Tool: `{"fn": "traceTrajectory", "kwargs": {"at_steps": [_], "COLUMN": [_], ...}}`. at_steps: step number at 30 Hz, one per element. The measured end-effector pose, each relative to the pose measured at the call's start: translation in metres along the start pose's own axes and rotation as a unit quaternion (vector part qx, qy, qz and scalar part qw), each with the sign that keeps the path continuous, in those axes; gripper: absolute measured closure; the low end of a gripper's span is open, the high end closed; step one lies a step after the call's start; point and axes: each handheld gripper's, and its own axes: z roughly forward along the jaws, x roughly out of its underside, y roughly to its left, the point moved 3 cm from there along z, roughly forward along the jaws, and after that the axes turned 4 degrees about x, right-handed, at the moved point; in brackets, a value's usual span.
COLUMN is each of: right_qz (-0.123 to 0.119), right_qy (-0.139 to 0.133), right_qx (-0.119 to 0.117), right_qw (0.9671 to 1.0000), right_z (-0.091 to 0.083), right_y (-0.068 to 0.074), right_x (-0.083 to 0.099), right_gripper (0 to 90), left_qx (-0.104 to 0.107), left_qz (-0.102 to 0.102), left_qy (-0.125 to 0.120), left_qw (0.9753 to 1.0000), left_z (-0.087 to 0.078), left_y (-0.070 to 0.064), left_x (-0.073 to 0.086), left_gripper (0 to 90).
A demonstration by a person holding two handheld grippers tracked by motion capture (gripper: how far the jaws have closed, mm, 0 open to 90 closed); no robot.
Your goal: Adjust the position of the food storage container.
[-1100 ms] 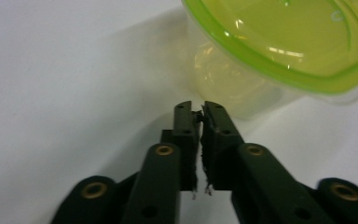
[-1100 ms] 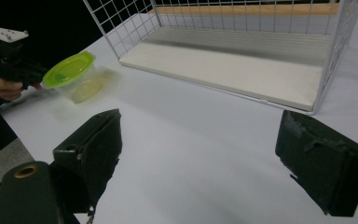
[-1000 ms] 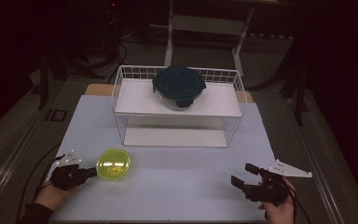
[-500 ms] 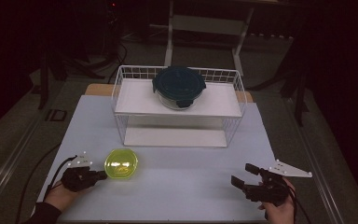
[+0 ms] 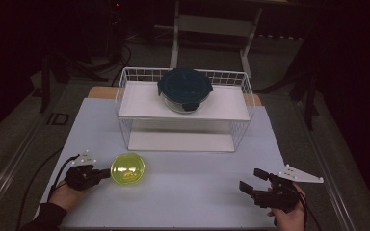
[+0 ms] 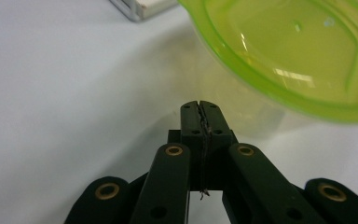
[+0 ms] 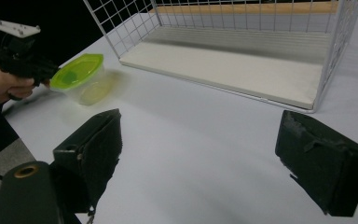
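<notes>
Gaping right gripper (image 5: 253, 182); left gripper (image 5: 107, 172) pinched, empty

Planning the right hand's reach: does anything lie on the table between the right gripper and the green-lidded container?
Nothing visible does. Bare table runs from the open right gripper to the green-lidded container; the left gripper, shut, sits at its far side.

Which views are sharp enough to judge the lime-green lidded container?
High view: dim surroundings, glare on the lime-green lidded plastic container. Left gripper view: lid close and soft, shut left gripper sharp. Right gripper view: container small but clear.
</notes>
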Motion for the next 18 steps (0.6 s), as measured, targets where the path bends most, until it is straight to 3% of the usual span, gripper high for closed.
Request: {"fn": "traceTrajectory", "kwargs": {"at_steps": [2,6,15,16,18], "right_qz": [0.000,0.001,0.002,0.002,0.002], "right_qy": [0.000,-0.001,-0.002,-0.003,-0.003], "right_qx": [0.000,0.002,0.000,-0.002,-0.003], "right_qw": [1.0000,1.0000,1.0000,1.0000,1.0000], "right_z": [0.000,-0.001,-0.001,-0.002,-0.002], "right_y": [0.000,0.000,0.000,0.000,0.000], "right_x": [0.000,-0.001,-0.001,-0.001,-0.001], "right_gripper": [14.3,14.3,14.3,14.4,14.3], "left_qx": [0.005,0.012,0.030,0.041,0.043], "left_qz": [-0.004,0.007,0.010,0.017,0.015], "left_qy": [0.000,0.020,0.018,0.022,0.023], "left_qw": [1.0000,0.9997,0.9993,0.9988,0.9987], "left_z": [0.003,0.012,0.019,0.025,0.027], "left_y": [-0.001,-0.009,-0.023,-0.031,-0.033], "left_x": [-0.002,-0.001,-0.006,-0.007,-0.007], "left_gripper": [88.7,88.7,88.7,88.7,88.7]}}
